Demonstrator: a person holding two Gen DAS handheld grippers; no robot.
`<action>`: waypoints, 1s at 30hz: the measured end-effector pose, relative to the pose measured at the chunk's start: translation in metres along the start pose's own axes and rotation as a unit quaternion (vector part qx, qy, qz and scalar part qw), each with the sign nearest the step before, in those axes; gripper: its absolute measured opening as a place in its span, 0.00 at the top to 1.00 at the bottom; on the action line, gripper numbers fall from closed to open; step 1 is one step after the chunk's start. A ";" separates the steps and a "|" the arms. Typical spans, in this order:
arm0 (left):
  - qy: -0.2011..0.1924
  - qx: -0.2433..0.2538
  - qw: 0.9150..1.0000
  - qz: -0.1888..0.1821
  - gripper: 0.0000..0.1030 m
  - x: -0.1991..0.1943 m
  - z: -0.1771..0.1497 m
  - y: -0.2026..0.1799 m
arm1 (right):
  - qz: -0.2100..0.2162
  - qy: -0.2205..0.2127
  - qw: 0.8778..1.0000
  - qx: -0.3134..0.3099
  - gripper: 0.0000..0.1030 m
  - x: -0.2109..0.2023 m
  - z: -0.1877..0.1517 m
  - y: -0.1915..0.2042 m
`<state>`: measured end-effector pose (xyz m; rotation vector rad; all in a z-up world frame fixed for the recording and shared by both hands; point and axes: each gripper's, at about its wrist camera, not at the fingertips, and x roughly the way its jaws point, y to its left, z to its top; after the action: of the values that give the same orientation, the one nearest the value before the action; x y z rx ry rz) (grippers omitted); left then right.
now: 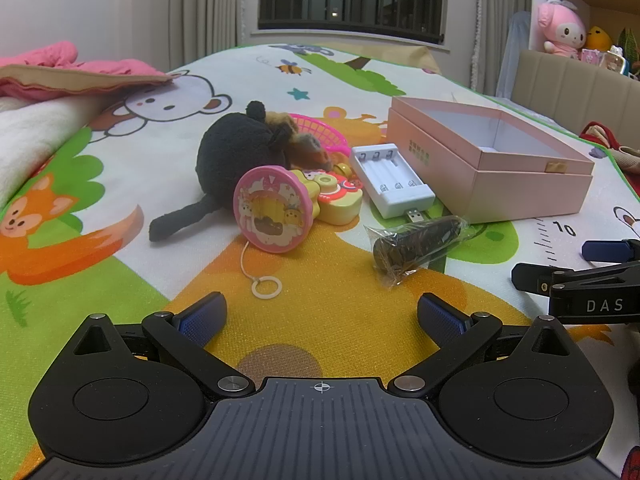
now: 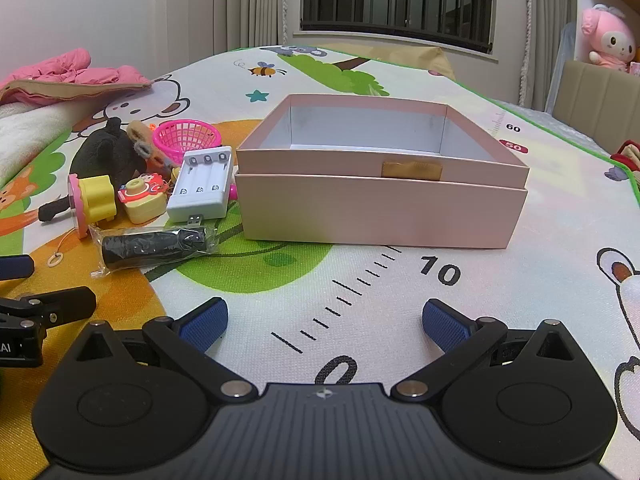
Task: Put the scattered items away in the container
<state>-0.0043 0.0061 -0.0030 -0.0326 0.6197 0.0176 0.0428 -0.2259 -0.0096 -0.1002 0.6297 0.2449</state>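
Observation:
An open pink box (image 1: 520, 190) (image 2: 380, 212) sits on the play mat with nothing visible inside. To its left lie a black plush toy (image 1: 236, 156) (image 2: 108, 154), a pink basket (image 1: 320, 130) (image 2: 188, 138), a round pink-and-yellow toy (image 1: 266, 214) (image 2: 94, 200), a small yellow toy camera (image 1: 340, 198) (image 2: 142, 198), a white battery charger (image 1: 390, 184) (image 2: 202, 188) and a black item in a clear bag (image 1: 416, 246) (image 2: 156, 246). My left gripper (image 1: 322, 316) is open over the mat, short of the toys. My right gripper (image 2: 325, 320) is open in front of the box.
A pink jacket (image 1: 60, 70) (image 2: 68, 76) and a white blanket (image 1: 28, 136) lie at the mat's left edge. A shelf with a pink plush (image 1: 560, 28) (image 2: 608, 38) stands at the back right. A red item (image 2: 626, 156) lies at the mat's right edge.

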 end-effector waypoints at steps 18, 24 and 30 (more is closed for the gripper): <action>0.001 -0.001 1.000 -0.001 0.00 0.000 0.000 0.000 | 0.003 -0.001 1.000 0.003 0.00 0.000 -0.001 -0.001; 0.001 -0.001 1.000 0.000 0.00 0.000 0.001 0.001 | 0.004 0.007 1.000 0.005 0.00 0.000 0.003 -0.002; 0.002 -0.001 1.000 0.000 0.00 0.000 0.001 0.001 | 0.007 0.014 1.000 0.006 0.00 0.004 0.003 -0.003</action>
<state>-0.0036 0.0069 -0.0020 -0.0334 0.6229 0.0185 0.0483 -0.2271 -0.0094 -0.0876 0.6606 0.2541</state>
